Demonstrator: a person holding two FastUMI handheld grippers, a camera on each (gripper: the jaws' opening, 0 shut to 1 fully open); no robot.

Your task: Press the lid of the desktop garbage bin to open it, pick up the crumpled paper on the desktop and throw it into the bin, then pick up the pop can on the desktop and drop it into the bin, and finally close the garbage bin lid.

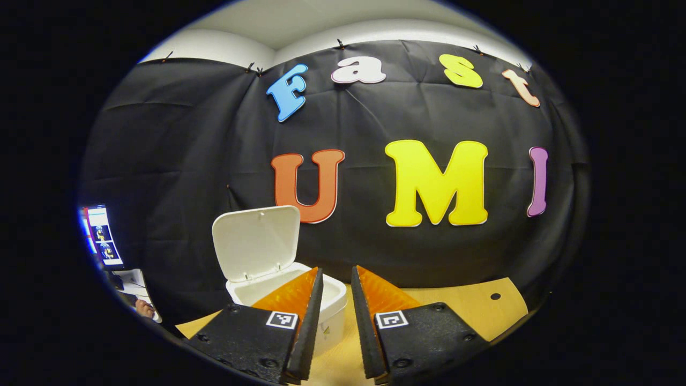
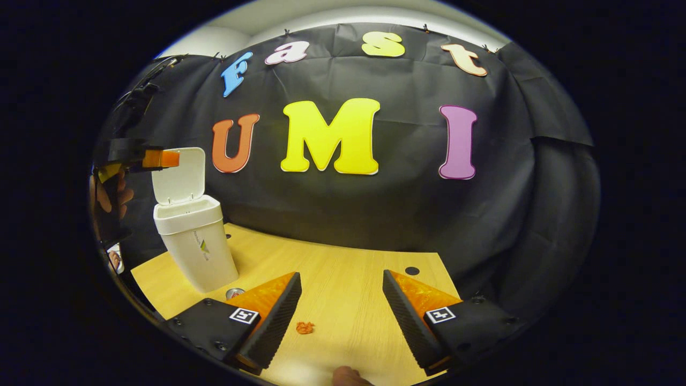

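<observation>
While the bin stands open, both grippers are off the table and hold nothing.

Right gripper [image 2: 342, 303]: jaws spread wide with bare table between the fingers; nothing in its grip; it hangs over the near part of the table.
Paper [image 2: 305, 327]: a small crumpled ball lying on the table, low between the right gripper's fingers and nearer its left finger, touching neither.
Can [image 2: 235, 293]: only its top shows, past the edge of the right gripper's left finger, on the table just beside the foot of the bin.
Left gripper [image 1: 337, 292]: jaws a narrow gap apart, nothing between them; in its own view it looks down on the bin's rim from just above. In the right gripper view it [image 2: 161, 158] hangs high, at the level of the raised lid's top edge, with a hand [image 2: 110, 195] below it.
Bin [image 2: 195, 244]: white, upright near the left end of the table, in front of the cloth wall.
Lid [image 2: 179, 174]: swung up on its hinge at the back, standing nearly upright; the opening is clear.
Table [image 2: 343, 268]: light wood, with a small dark hole near its far right edge.
</observation>
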